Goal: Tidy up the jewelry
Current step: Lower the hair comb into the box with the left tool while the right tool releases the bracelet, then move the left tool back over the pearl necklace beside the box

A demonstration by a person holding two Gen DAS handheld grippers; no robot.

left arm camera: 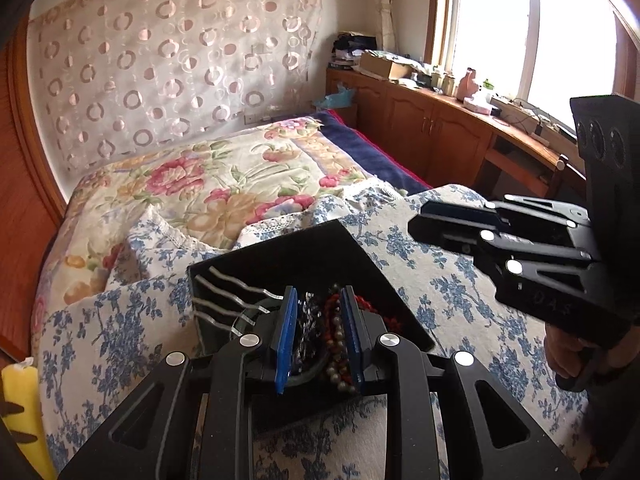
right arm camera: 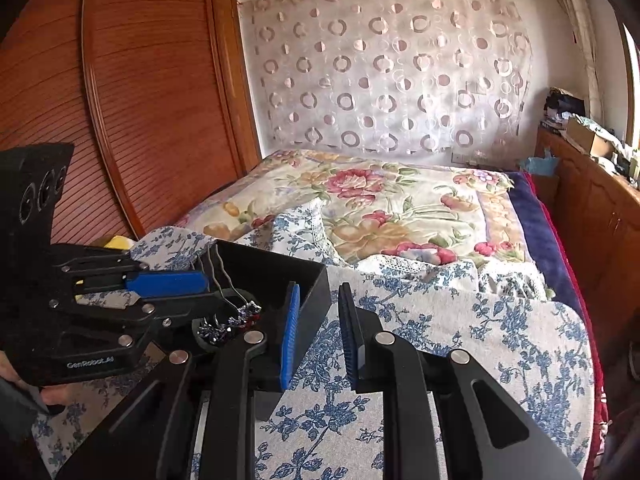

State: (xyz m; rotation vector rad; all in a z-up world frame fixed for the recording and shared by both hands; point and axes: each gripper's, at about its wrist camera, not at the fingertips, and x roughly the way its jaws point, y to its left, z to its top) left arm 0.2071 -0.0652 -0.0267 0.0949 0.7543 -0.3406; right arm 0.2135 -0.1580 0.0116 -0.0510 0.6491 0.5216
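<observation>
Jewelry tangle (left arm camera: 320,320) in black box (left arm camera: 248,256): left gripper (left arm camera: 319,338) narrowly parted, straddling beads, grip unclear; lift slowly. Right gripper (right arm camera: 320,332) narrowly parted, empty, beside box wall; steady box.

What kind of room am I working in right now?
Most likely a home bedroom. A bed with a floral cover fills the middle, a wooden wardrobe stands beside it, and a cluttered wooden cabinet runs under the window.
</observation>
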